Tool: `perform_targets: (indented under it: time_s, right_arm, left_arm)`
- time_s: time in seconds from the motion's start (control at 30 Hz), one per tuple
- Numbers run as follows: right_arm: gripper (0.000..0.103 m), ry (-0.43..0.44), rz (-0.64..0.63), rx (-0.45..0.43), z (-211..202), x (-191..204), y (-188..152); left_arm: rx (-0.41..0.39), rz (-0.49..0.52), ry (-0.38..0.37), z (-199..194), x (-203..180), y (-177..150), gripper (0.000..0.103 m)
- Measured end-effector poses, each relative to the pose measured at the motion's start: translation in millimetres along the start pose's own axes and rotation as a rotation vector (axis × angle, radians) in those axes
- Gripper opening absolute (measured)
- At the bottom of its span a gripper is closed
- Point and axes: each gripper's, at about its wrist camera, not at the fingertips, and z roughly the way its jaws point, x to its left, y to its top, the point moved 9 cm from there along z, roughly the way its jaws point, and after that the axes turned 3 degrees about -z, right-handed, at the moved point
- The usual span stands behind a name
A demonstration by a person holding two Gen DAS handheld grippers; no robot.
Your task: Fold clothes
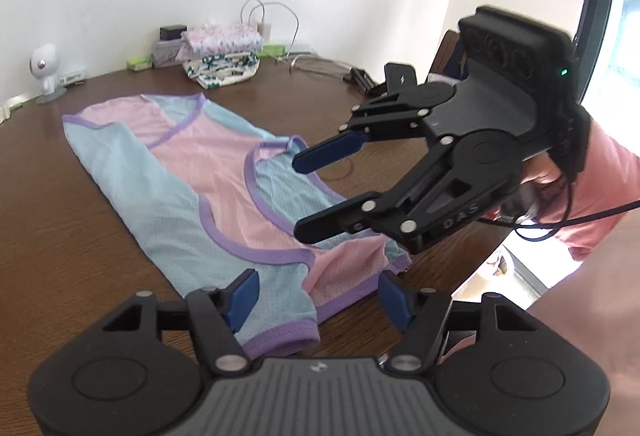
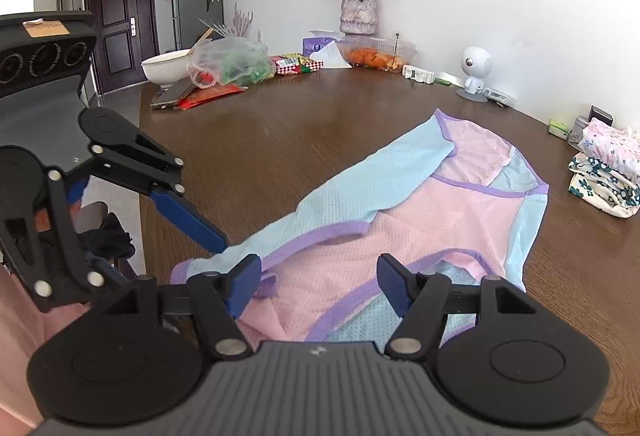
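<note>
Garment (image 1: 224, 172): thin mesh, light, limp; spread flat on surface (image 1: 80, 276), centre frame. Left tool (image 1: 316, 302) and right tool (image 1: 298, 196) both open, empty. Grip at purple-trimmed hem (image 1: 280, 340); expect sagging.

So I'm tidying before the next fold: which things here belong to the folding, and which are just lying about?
Job: garment, folded pile, left gripper, right gripper.
Lying about: vase, bowl, plastic bag, tissues, white figurine.
</note>
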Motion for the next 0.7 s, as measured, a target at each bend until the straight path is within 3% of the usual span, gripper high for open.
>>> perform_targets:
  time_s: [0.2, 0.33, 0.5, 0.7]
  right_arm:
    - [0.064, 0.053, -0.060, -0.033, 20, 18, 24]
    - [0.037, 0.101, -0.155, 0.019, 43, 39, 22]
    - [0.028, 0.121, -0.187, 0.092, 61, 49, 4]
    - [0.029, 0.133, -0.134, 0.108, 65, 50, -11]
  left_arm:
    - [-0.082, -0.048, 0.059, -38, 27, 12, 0.070]
    - [-0.089, -0.122, 0.143, -37, 65, 22, 0.066]
    - [-0.047, -0.204, 0.146, -4, 101, 37, 0.034]
    - [0.014, -0.187, 0.093, 50, 99, 45, 0.028]
